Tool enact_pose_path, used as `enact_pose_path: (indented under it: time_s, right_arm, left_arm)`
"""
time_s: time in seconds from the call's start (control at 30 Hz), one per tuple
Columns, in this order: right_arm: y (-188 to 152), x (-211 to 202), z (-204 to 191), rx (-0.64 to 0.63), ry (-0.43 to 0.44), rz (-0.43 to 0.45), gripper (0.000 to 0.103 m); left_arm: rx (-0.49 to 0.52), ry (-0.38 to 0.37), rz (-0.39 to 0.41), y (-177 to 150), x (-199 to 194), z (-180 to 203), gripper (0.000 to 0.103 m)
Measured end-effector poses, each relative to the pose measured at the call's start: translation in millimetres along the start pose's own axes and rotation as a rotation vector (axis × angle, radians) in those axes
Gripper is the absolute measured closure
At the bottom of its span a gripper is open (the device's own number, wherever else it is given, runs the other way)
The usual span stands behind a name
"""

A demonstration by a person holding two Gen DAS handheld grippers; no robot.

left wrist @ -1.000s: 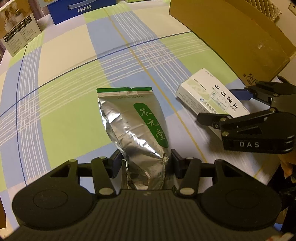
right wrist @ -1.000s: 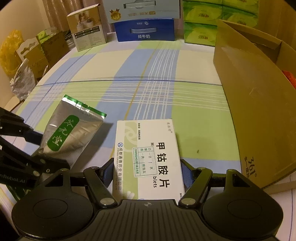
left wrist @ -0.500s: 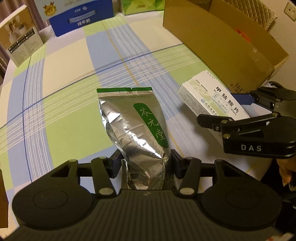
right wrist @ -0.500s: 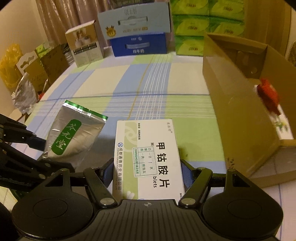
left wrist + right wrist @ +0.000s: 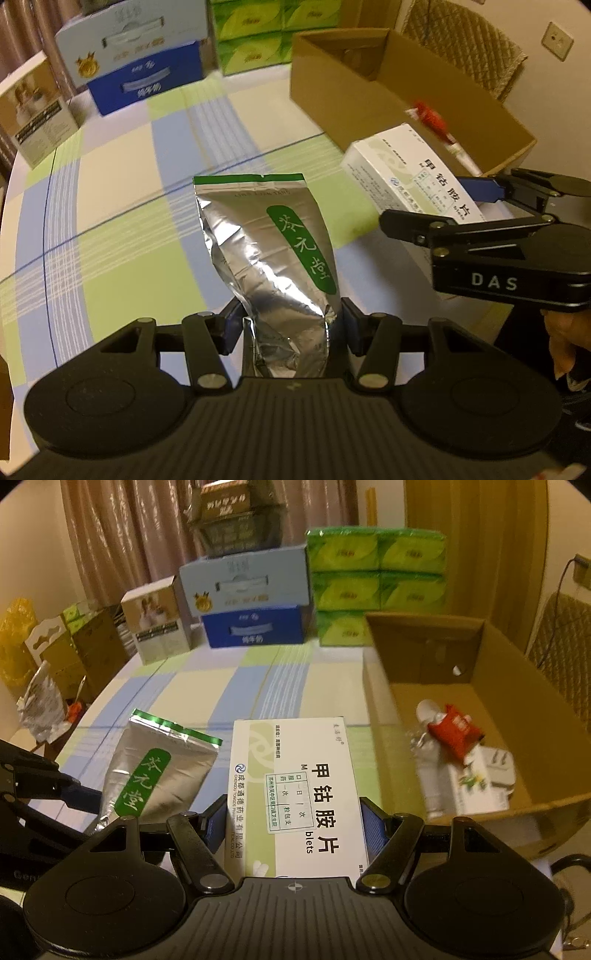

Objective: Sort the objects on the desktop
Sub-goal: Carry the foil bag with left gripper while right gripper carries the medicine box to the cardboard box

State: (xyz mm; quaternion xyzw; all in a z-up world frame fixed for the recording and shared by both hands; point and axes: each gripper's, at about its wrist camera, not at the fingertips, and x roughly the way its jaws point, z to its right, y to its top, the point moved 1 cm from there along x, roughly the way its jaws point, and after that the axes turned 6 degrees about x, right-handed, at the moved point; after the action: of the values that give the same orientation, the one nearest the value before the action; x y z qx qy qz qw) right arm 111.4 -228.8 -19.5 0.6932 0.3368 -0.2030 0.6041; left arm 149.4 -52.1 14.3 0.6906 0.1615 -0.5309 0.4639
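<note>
My left gripper (image 5: pixel 286 325) is shut on a silver foil tea pouch (image 5: pixel 266 251) with a green label and holds it above the checked tablecloth. The pouch also shows in the right wrist view (image 5: pixel 155 771). My right gripper (image 5: pixel 295 821) is shut on a white medicine box (image 5: pixel 295 786) and holds it in the air beside the open cardboard box (image 5: pixel 517 701). The medicine box shows in the left wrist view (image 5: pixel 410 177), with the right gripper (image 5: pixel 476 203) to my right.
The cardboard box (image 5: pixel 332 74) holds a red packet (image 5: pixel 456 731) and white items. At the table's far edge stand blue cartons (image 5: pixel 255 627), green tissue packs (image 5: pixel 376 576) and a small printed box (image 5: pixel 155 620).
Both grippers have risen with their loads. The views now look down into the cardboard box, which has come closer on the right.
</note>
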Motion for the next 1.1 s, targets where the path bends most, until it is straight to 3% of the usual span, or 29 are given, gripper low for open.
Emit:
enact_pose_path:
  time_s: [0.47, 1.1]
  right_arm:
    - [26, -34, 26, 0.031, -0.035, 0.069, 0.034]
    - [45, -50, 63, 0.055, -0.077, 0.11, 0.034]
  left_arm:
    - [0.033, -0.008, 0.047, 28, -12, 29, 0.054]
    - [0.077, -0.025, 0.073, 58, -12, 59, 0.054]
